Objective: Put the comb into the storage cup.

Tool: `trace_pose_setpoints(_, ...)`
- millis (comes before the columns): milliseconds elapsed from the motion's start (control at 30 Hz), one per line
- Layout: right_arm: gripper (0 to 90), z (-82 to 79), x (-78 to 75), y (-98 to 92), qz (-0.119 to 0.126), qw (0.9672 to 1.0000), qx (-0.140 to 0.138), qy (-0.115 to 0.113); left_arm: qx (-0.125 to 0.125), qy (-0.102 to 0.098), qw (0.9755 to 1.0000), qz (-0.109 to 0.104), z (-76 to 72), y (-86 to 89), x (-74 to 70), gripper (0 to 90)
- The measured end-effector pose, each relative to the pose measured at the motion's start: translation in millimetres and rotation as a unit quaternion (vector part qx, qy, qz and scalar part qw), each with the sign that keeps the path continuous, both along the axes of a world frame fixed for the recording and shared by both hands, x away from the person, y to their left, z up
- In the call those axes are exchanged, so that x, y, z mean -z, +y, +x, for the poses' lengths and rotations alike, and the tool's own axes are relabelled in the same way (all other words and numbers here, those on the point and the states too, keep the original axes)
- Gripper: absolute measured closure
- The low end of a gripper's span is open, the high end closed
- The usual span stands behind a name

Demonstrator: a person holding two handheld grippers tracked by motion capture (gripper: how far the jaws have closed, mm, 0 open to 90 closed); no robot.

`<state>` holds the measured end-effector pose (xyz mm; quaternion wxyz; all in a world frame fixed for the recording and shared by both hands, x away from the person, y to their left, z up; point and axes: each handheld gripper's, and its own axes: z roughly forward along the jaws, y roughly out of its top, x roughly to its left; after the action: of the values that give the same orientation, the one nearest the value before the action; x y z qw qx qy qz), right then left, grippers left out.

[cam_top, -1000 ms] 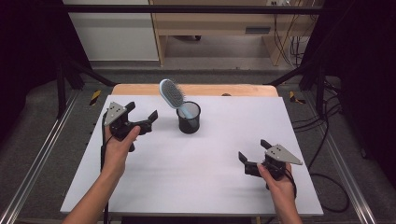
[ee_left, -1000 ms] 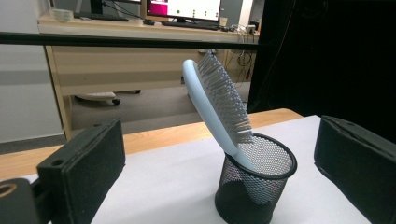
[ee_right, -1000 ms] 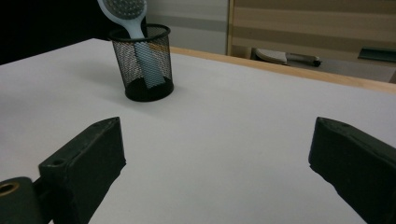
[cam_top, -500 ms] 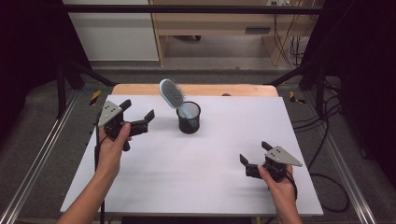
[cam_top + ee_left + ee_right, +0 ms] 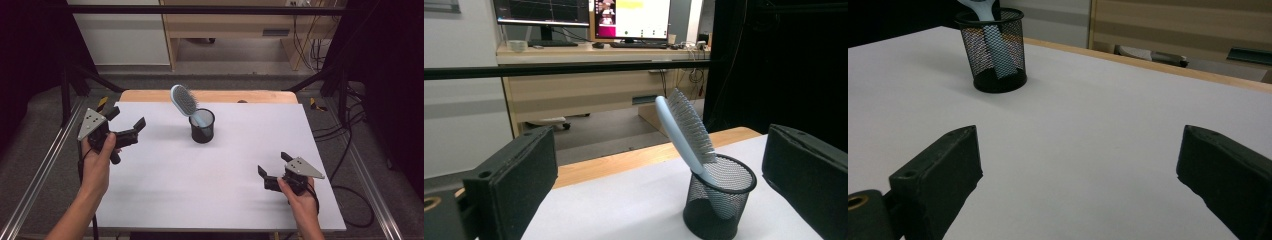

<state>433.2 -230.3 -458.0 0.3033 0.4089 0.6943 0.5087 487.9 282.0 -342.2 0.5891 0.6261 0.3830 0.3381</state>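
Observation:
A black mesh cup [image 5: 202, 127] stands near the back middle of the white table [image 5: 200, 175]. A light blue hairbrush [image 5: 183, 102] leans in it, handle down and bristled head up, tilted left. The left gripper view has the cup [image 5: 719, 200] and brush [image 5: 684, 130] right of centre. My left gripper [image 5: 127, 126] is raised at the table's left side, open and empty, pointing toward the cup. My right gripper [image 5: 272, 166] rests low near the front right, open and empty. The right gripper view has the cup [image 5: 995, 50] far off at the upper left.
A wooden strip [image 5: 210, 96] runs along the table's back edge. Metal rails [image 5: 45, 165] flank the table on both sides. Cables [image 5: 350, 145] lie on the floor at the right. A desk with monitors [image 5: 589, 15] stands behind.
My left gripper has drawn back to the left, away from the cup. The right gripper has stayed almost still, and the brush and cup have not moved.

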Motion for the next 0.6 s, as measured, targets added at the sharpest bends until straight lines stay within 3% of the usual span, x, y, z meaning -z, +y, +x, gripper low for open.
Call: trace_pose_setpoints(600, 4.0, -2.4, 1.0, 1.5, -0.004, 1.0, -0.003, 0.002, -0.028, -0.004, 0.9996, -0.009, -13.6, 29.7, 13.7, 1.4)
